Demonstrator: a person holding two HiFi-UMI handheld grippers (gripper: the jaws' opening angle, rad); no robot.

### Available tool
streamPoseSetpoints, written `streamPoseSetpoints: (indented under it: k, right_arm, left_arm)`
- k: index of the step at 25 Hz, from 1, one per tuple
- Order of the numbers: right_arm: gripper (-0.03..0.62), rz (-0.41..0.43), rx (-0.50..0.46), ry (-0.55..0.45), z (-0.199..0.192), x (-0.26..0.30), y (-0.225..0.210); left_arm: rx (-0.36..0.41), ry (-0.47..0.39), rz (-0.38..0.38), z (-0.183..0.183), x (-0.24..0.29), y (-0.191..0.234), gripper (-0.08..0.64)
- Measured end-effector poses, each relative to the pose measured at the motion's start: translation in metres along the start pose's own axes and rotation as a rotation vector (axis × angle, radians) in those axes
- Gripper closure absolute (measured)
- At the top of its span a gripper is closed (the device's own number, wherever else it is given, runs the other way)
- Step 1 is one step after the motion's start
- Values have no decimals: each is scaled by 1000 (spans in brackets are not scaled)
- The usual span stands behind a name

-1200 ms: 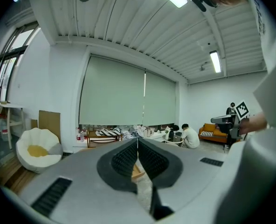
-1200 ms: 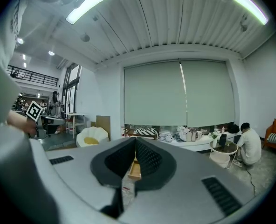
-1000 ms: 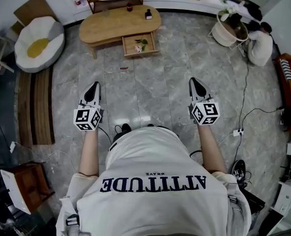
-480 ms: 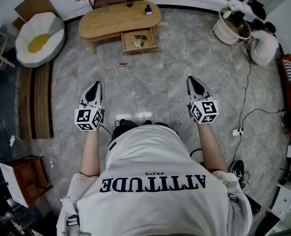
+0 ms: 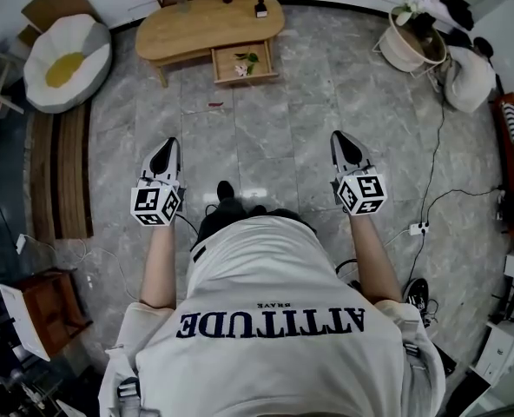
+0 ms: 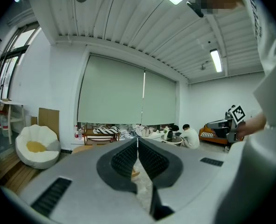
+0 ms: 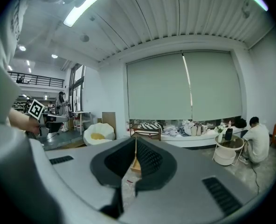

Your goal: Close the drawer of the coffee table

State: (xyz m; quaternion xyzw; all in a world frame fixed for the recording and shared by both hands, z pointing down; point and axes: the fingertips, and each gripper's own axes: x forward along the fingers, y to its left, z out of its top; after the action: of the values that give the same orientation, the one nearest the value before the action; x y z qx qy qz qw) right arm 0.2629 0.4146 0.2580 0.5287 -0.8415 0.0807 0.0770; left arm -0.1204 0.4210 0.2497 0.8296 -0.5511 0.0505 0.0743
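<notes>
Now our left tool (image 5: 166, 146) and right tool (image 5: 342, 142) are both pinched together, empty, above the grey marble floor (image 5: 266, 124). We judge this the approach: the open light-wood drawer (image 5: 244, 62) juts from the oval wooden worktop (image 5: 196, 26), well ahead. Next, step closer and push its front.

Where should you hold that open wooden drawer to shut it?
Probably the front panel of the open wooden drawer, approached from the person's side: it juts out of the oval wooden coffee table toward them, so a push should slide it in.
</notes>
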Motion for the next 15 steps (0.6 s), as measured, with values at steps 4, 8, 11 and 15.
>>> streamPoseSetpoints:
  k: [4, 8, 11, 15]
  right_arm:
    - [571, -3, 3, 11, -2, 9, -4]
    - [571, -11, 5, 16, 1, 22, -11]
    - [571, -18, 1, 22, 1, 34, -15]
    - [571, -26, 1, 34, 2, 57, -20]
  left_arm:
    - [-6, 9, -4, -5, 10, 2, 537]
    - [-9, 11, -8, -3, 25, 10, 537]
    - [-11, 9, -13, -1, 39, 18, 537]
    - [-8, 11, -21, 0, 62, 35, 537]
